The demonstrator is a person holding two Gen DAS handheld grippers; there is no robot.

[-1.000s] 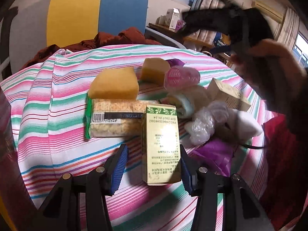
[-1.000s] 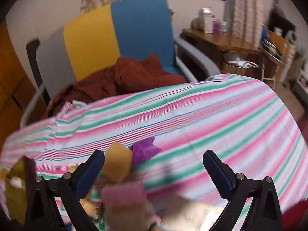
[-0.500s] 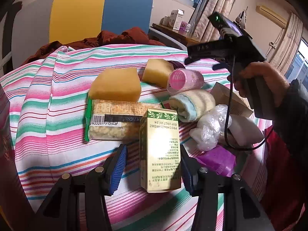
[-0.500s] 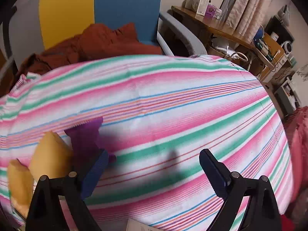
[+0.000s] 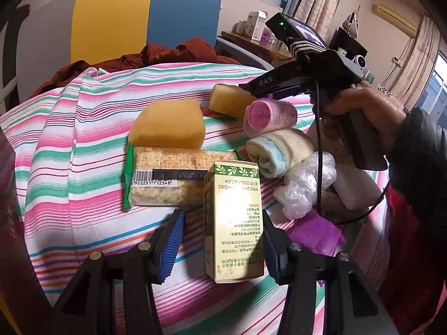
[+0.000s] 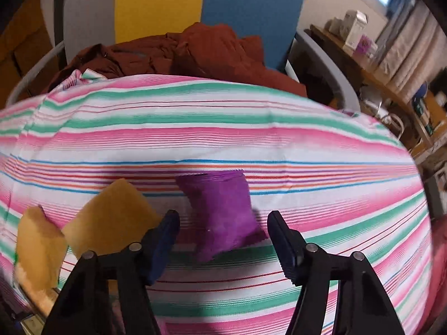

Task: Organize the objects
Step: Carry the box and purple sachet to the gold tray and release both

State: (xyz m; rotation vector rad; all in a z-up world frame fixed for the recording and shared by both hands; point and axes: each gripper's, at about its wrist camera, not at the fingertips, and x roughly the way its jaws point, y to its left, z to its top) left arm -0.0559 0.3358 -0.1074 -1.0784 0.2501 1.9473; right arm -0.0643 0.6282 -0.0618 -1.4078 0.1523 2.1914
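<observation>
In the left wrist view my left gripper point(image 5: 222, 247) is open around a tall green-and-cream carton point(image 5: 233, 220) that lies on the striped cloth point(image 5: 69, 167); the right pad touches it, the left pad stands apart. Beyond lie a cracker pack point(image 5: 170, 178), two yellow sponges point(image 5: 167, 125) point(image 5: 229, 100), a pink roller point(image 5: 269, 115) and a rolled towel point(image 5: 279, 150). In the right wrist view my right gripper point(image 6: 223, 240) is open, its jaws on either side of a purple packet point(image 6: 223, 215) on the cloth, beside a sponge point(image 6: 111, 220).
Crumpled clear plastic point(image 5: 304, 187), a white block point(image 5: 352, 189) and a purple comb point(image 5: 318, 234) lie at the right of the pile. A chair point(image 6: 195, 8) with brown clothing point(image 6: 181, 53) stands behind the table. A desk with boxes point(image 6: 354, 30) is at the far right.
My right gripper has dropped toward the cloth and moved left, so the purple packet now sits between its jaws. My left gripper has stayed around the carton.
</observation>
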